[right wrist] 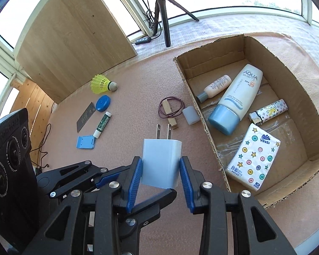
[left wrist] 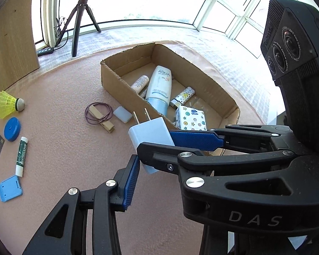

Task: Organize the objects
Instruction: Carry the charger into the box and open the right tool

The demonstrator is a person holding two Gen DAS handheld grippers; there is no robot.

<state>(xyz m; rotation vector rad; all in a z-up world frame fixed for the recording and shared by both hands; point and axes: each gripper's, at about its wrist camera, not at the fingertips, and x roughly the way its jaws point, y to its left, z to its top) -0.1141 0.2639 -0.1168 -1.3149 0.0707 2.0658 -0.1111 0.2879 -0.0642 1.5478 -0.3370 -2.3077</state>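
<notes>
A white two-prong charger [right wrist: 160, 165] hangs above the pink mat, prongs pointing away. My right gripper [right wrist: 160, 170] is shut on its sides, both blue pads [right wrist: 136, 178] pressing it. My left gripper [left wrist: 153, 165] comes in crosswise and is closed on the charger's [left wrist: 148, 133] lower end. One left pad [left wrist: 130, 180] lies against its edge, and the other finger is hidden behind the right gripper [left wrist: 155, 141]. The open cardboard box [right wrist: 202, 110] stands just right of the charger. It holds a sunscreen tube [right wrist: 238, 97], a small bottle [right wrist: 217, 86], a lighter [right wrist: 270, 110] and a tissue pack [right wrist: 253, 157].
Loose on the mat lie a yellow shuttlecock [right wrist: 101, 84], a blue round case [right wrist: 103, 103], a lip balm [right wrist: 102, 124], a blue square holder [right wrist: 86, 142] and a dark card [right wrist: 86, 116]. A clothespin inside a cord loop [right wrist: 170, 112] and a pale block [right wrist: 190, 114] sit near the box. A wooden board and a tripod stand behind.
</notes>
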